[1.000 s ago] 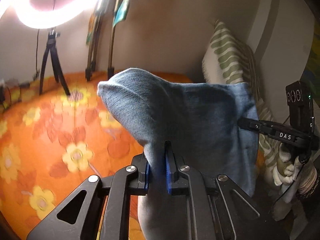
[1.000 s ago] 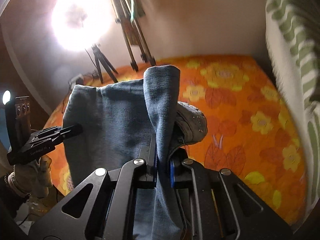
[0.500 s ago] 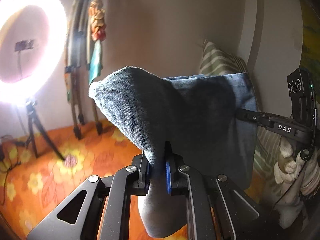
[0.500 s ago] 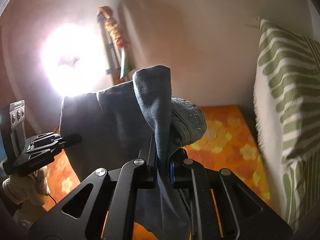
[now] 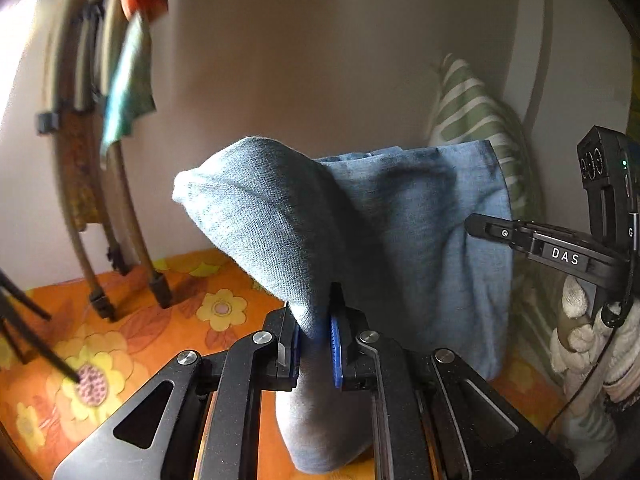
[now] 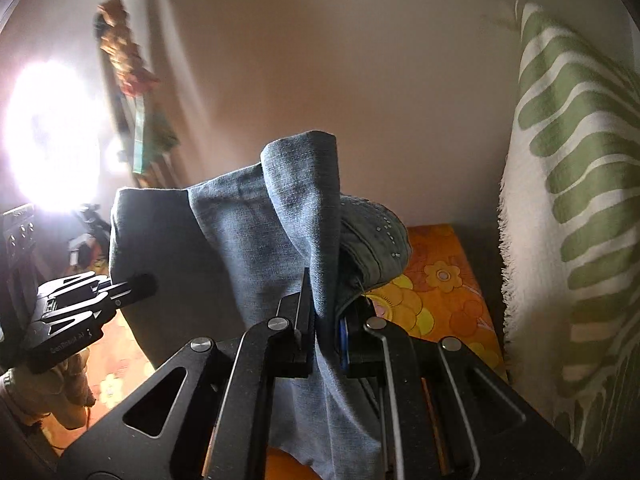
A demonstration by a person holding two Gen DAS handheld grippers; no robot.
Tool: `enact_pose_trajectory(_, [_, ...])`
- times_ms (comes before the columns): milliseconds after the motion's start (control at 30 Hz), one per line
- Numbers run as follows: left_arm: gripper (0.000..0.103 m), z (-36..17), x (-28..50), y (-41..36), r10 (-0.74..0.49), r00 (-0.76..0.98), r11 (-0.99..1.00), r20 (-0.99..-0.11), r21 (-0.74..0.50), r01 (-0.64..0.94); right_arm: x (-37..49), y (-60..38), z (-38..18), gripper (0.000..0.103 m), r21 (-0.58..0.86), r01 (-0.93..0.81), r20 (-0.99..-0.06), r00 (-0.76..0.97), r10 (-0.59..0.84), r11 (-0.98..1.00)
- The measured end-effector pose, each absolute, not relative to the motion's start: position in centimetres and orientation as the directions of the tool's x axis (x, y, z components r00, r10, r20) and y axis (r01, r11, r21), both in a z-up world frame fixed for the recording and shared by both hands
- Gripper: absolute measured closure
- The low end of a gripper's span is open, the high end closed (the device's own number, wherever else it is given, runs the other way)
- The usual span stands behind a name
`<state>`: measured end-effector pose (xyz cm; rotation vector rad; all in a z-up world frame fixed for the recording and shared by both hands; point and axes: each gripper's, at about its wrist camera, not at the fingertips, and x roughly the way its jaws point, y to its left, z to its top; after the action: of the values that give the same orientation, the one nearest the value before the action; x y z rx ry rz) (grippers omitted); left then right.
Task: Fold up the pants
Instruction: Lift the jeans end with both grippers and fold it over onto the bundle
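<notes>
Left hand-held gripper (image 5: 314, 330) clamped tight on a bunched fold of the blue jeans (image 5: 420, 240), right hand-held gripper (image 6: 326, 330) pinching the other end, studded pocket bit flopping off to the right. Jeans hanging stretched between the two, lifted clear above the orange flowered bedspread (image 5: 120, 344). Gloved hand (image 5: 580, 344) gripping the right one's handle. Green-striped cushion (image 6: 576, 184) propped just right, ring light (image 6: 48, 136) blazing off left by the wall.

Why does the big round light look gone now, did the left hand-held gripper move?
Yes. The left hand-held gripper, clamping the pants, swung right and up; the bedspread sank and the pillow came nearer centre.
</notes>
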<state>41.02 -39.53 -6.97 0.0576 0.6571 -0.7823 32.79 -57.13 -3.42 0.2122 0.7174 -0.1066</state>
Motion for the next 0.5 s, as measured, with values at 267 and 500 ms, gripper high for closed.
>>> enact_pose_trajectory(267, [0.093,-10.0,45.6,-42.1,-0.592,0.540,0.755,-0.598,-0.177,0.632,38.7,-60.6,-9.2,0.094,0.160,0.184,-0.695,0.719,-0.022,0.970])
enact_pose_trajectory(500, [0.092,-12.3,48.4,-42.8,-0.512,0.570,0.812,-0.643,-0.146,0.565,42.5,-61.4,-11.9,0.094,0.128,0.216,-0.718,0.693,-0.059,0.968])
